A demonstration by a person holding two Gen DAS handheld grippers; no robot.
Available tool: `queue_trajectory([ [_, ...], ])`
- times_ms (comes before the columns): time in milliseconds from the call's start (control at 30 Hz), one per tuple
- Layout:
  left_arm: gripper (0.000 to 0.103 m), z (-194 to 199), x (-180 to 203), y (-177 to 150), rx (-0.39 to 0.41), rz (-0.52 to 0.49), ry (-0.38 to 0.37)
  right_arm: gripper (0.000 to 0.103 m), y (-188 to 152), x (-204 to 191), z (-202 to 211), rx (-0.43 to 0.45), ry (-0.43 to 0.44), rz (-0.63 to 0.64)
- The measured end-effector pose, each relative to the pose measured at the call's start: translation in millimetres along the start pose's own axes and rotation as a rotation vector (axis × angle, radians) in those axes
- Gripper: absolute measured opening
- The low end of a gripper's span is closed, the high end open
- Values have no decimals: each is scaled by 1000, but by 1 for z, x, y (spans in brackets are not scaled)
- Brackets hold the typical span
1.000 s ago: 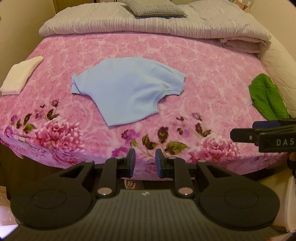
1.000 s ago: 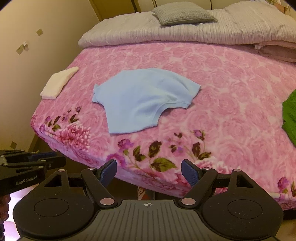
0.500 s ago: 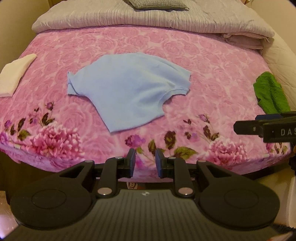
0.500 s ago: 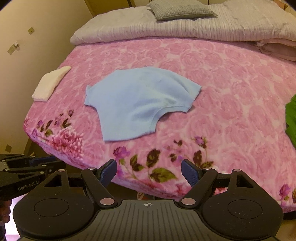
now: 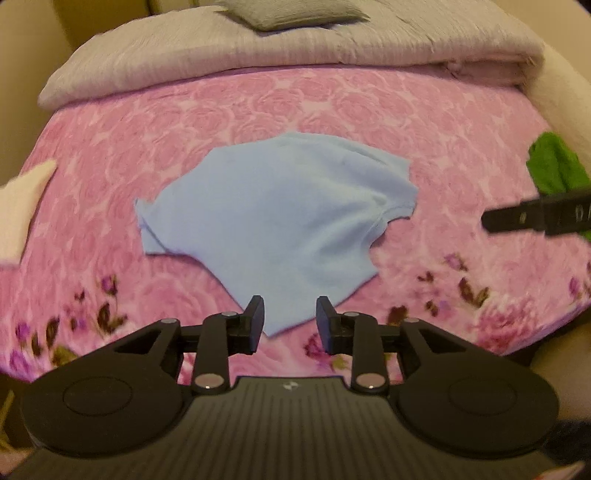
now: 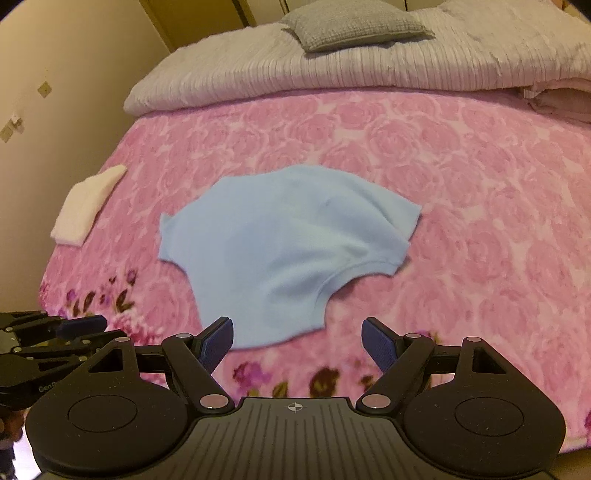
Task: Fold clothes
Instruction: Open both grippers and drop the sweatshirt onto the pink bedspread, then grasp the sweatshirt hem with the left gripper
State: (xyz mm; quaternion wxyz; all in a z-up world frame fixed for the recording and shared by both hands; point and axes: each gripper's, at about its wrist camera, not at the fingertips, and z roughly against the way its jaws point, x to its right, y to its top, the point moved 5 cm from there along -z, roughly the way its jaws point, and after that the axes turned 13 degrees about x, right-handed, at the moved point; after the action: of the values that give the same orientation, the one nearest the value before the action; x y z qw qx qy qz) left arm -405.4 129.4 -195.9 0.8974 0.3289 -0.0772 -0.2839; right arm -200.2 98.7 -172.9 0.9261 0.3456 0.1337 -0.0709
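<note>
A light blue T-shirt (image 5: 280, 225) lies spread and slightly rumpled on the pink floral bedspread (image 5: 369, 110); it also shows in the right wrist view (image 6: 288, 251). My left gripper (image 5: 290, 321) is open and empty, just above the shirt's near hem. My right gripper (image 6: 297, 341) is open wide and empty, also at the shirt's near edge. The right gripper's side shows at the right of the left wrist view (image 5: 535, 218), and the left gripper shows at the left of the right wrist view (image 6: 51, 343).
A folded white cloth (image 6: 86, 206) lies at the bed's left edge. A green garment (image 5: 554, 166) lies at the right edge. A grey quilt (image 6: 332, 74) and grey pillow (image 6: 351, 27) lie along the head of the bed. A beige wall (image 6: 55, 92) stands to the left.
Both grippers have moved forward over the bed toward the blue shirt, which now looks larger and closer. The left gripper's fingers have opened wider.
</note>
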Motion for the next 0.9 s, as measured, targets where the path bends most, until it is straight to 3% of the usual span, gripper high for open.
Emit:
queue_trajectory([
  [167, 27, -38, 15, -26, -34, -92, -20, 80, -23, 25, -21, -17, -62, 69],
  [400, 27, -99, 59, -62, -32, -183, -19, 80, -64, 71, -59, -129, -87, 108],
  [500, 27, -127, 75, -76, -8, -281, 18, 80, -76, 93, -82, -155, -84, 147],
  [800, 29, -209, 122, -117, 64, -585, 132, 80, -87, 149, -139, -118, -109, 310],
  [900, 30, -218, 128, -131, 144, -711, 173, 80, -94, 161, -152, -102, -116, 359],
])
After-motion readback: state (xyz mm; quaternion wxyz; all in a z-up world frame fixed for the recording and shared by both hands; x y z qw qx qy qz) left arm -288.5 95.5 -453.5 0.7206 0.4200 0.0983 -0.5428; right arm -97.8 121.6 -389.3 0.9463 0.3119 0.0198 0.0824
